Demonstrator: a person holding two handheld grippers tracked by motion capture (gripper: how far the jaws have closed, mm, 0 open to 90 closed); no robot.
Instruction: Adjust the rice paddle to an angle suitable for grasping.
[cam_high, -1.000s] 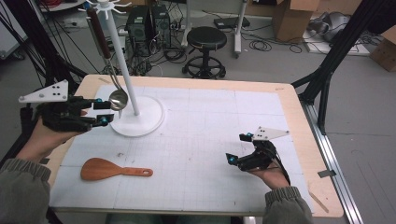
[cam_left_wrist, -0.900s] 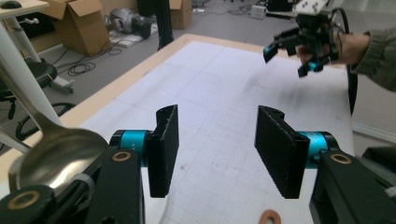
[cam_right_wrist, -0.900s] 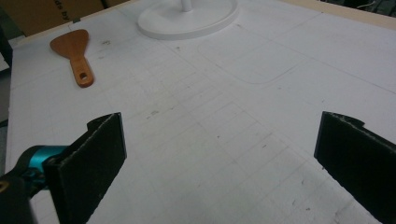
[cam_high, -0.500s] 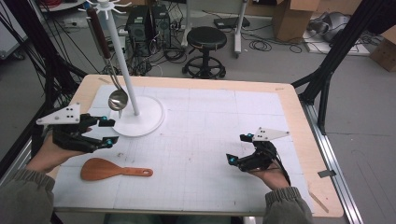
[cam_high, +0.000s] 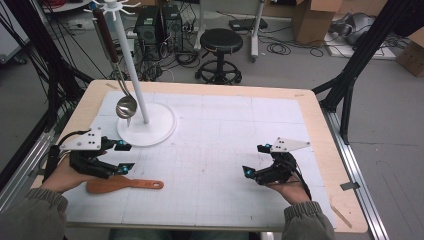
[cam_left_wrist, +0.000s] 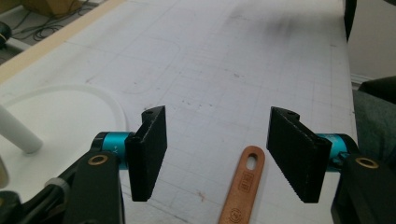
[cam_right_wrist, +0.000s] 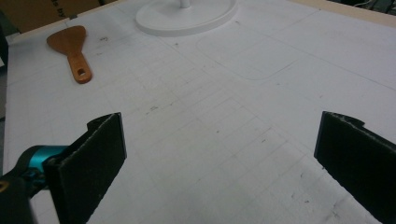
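Note:
A brown wooden spatula (cam_high: 122, 185) lies flat on the white mat at the near left, its handle pointing right. My left gripper (cam_high: 125, 156) hovers just above its blade end. Its jaws have just been opening and stand apart. In the left gripper view the spatula handle (cam_left_wrist: 243, 184) lies on the mat below the gap of the left gripper (cam_left_wrist: 218, 123), and neither pad touches it. A metal ladle (cam_high: 126, 106) hangs from the white stand (cam_high: 131, 55). My right gripper (cam_high: 255, 160) rests open at the near right with nothing in it.
The stand's round white base (cam_high: 157, 131) sits at the back left of the mat, just beyond my left hand. In the right gripper view the spatula (cam_right_wrist: 72, 46) and the base (cam_right_wrist: 187, 16) lie far off. The wooden table edge (cam_high: 330, 150) frames the mat.
My left gripper has come down and toward the near edge, from beside the ladle to just over the spatula, and its jaws look wider. The right gripper has not moved.

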